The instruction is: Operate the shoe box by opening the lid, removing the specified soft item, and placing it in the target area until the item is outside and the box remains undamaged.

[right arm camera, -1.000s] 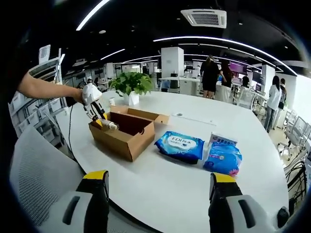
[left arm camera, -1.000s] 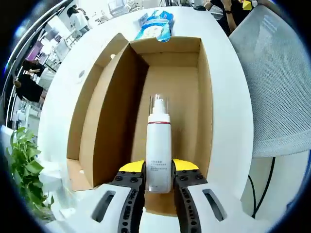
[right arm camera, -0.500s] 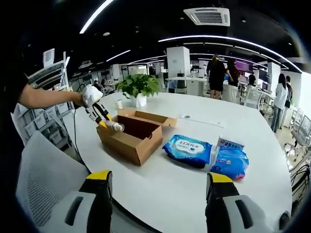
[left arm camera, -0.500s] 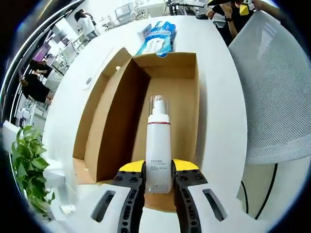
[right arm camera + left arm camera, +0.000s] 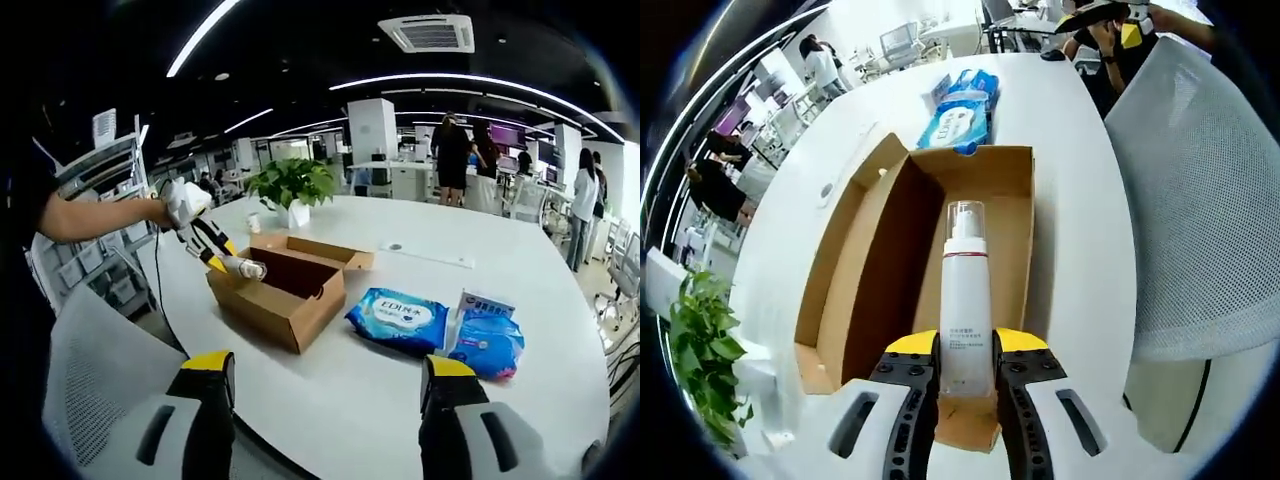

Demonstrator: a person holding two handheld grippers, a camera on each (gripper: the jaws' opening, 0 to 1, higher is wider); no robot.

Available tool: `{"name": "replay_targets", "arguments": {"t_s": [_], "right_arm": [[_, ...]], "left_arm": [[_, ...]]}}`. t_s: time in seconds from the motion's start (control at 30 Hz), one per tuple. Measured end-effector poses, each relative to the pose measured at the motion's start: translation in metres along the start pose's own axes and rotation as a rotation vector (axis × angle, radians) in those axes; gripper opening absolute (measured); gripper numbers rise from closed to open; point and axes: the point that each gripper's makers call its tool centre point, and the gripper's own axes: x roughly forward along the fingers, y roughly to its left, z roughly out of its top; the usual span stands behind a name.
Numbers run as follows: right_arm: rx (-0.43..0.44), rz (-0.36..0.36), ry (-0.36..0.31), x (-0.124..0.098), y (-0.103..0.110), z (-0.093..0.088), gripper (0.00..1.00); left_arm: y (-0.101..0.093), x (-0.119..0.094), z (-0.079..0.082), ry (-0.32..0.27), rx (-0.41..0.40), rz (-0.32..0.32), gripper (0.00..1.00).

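Above open shoe box (image 5: 1015, 215), left gripper (image 5: 967, 366) clamping white bottle (image 5: 966, 310), right gripper (image 5: 325, 410) wide open, empty

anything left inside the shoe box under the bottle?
Visible floor of the shoe box is bare cardboard. The left hand-held gripper holds the white bottle above it; the strip under the bottle and the shadowed left side are hidden.

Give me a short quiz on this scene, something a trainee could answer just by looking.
1. True or false: the left gripper is shut on the white bottle.
2. What does the cardboard box rest on?
   A. a chair
   B. the white table
   C. the floor
3. Fill in: the right gripper holds ____.

Key: 1 true; 2 B; 3 nothing, its jaws stand wide open.
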Motion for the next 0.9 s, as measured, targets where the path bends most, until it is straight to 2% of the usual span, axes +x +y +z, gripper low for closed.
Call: {"name": "replay_targets", "arguments": {"t_s": [0.23,0.9], "right_arm": [[-0.001,0.038,0.001,0.009,0.01,0.005,0.73],[0.039,0.123,-0.009,0.033,0.028,0.018,0.66]], "left_arm": [[-0.01,-0.002,0.019,-0.044,0.01,-0.015,0.18],[-0.027,-0.004,0.05,-0.126,0.051,-0.029,0.18]]}}
